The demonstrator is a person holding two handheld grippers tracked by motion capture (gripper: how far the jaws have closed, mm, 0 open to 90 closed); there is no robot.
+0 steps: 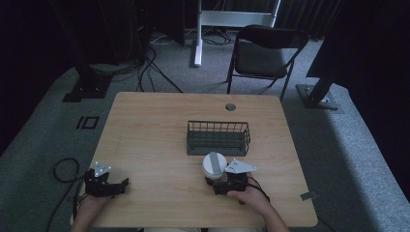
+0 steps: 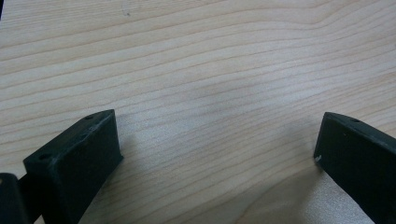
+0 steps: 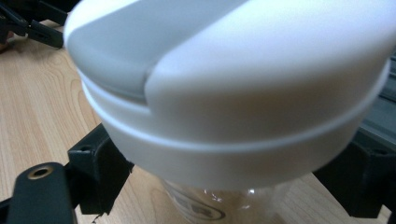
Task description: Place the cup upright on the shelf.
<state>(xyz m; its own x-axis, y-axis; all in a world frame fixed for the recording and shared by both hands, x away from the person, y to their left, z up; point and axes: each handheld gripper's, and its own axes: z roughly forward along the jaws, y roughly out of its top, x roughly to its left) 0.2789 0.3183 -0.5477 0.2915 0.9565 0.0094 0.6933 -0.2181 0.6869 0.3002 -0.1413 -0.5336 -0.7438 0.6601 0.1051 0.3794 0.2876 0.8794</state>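
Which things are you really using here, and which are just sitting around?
In use:
right gripper, jaws either side of the white-lidded cup
wire basket, probably, just behind the cup

Sitting around:
left gripper, open over bare table
folding chair
floor cables

Left gripper: both black jaws spread wide apart, nothing between them. Bare wooden tabletop lies beneath and ahead of the jaws, grain running crosswise
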